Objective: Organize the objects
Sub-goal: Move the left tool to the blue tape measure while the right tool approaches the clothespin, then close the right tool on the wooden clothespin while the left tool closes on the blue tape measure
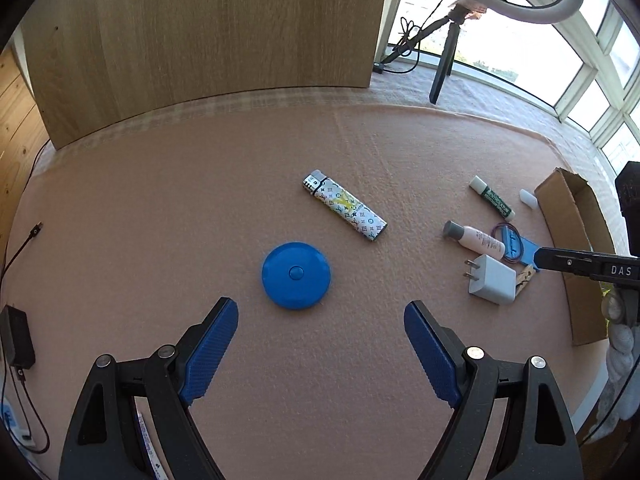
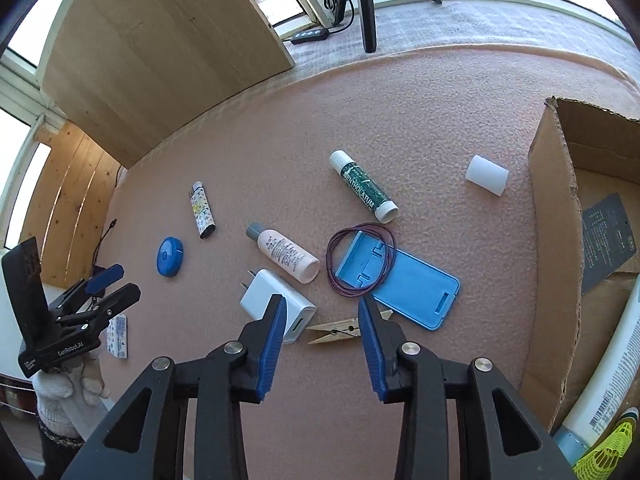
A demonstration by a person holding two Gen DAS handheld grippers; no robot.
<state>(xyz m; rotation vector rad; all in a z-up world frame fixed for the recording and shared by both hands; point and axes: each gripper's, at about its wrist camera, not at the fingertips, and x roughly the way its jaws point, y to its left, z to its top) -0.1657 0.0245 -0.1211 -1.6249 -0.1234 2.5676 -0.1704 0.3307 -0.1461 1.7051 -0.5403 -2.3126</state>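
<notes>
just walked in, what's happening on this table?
A person with a handheld gripper in each hand is sorting small items on a pink mat. The left gripper, open and empty, hovers near a blue round tape measure. The right gripper, open and empty, frames a wooden clothespin beside a white charger. The cardboard box is at the right.

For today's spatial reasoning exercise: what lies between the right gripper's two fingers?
In the right wrist view, a wooden clothespin lies on the pink mat between the right gripper fingers, which do not yet press on it.
</notes>
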